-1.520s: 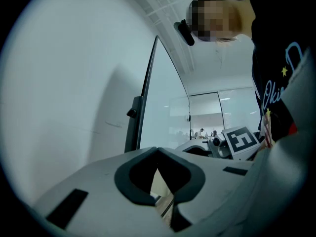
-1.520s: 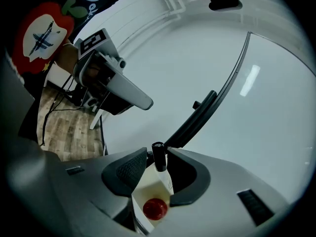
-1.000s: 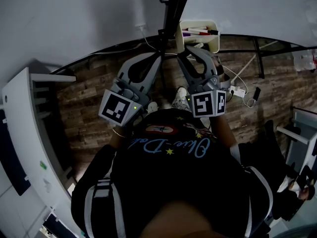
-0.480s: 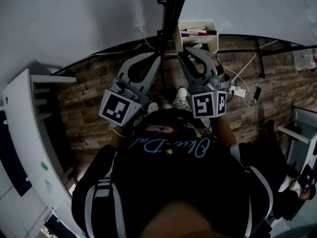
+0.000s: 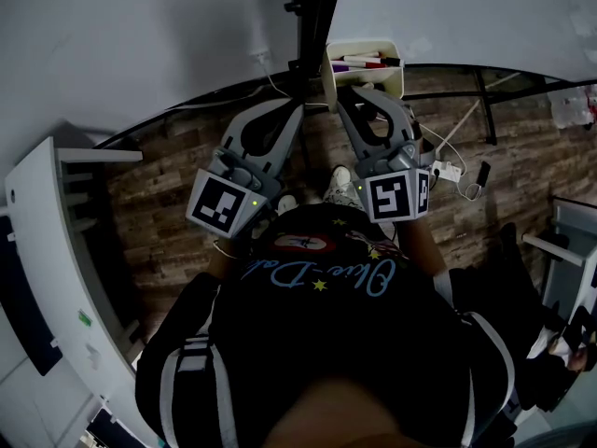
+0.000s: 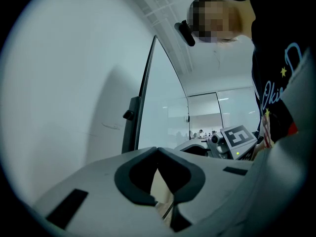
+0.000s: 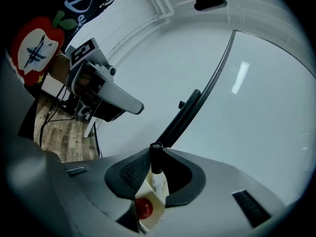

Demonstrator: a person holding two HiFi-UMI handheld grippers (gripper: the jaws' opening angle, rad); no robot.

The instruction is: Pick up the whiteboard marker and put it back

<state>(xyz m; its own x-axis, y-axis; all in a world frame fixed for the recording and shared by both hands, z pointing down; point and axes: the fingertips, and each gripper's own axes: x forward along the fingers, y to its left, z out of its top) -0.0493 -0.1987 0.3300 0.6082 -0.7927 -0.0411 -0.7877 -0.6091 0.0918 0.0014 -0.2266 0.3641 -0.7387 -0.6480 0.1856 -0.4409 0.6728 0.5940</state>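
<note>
In the right gripper view a whiteboard marker, white body and black cap, stands between the jaws of my right gripper, which is shut on it. Below it, through the gap, show a cream tray corner and a red marker end. In the head view the right gripper reaches up to the lower edge of the white marker tray, which holds several markers. My left gripper is held up beside it. It is shut with nothing in its jaws.
A black upright post runs between the wall and the whiteboard behind the tray. Cables and a white power strip lie on the wooden floor at right. A white cabinet stands at left.
The right gripper has edged a little closer to the tray. The left gripper has hardly moved.
</note>
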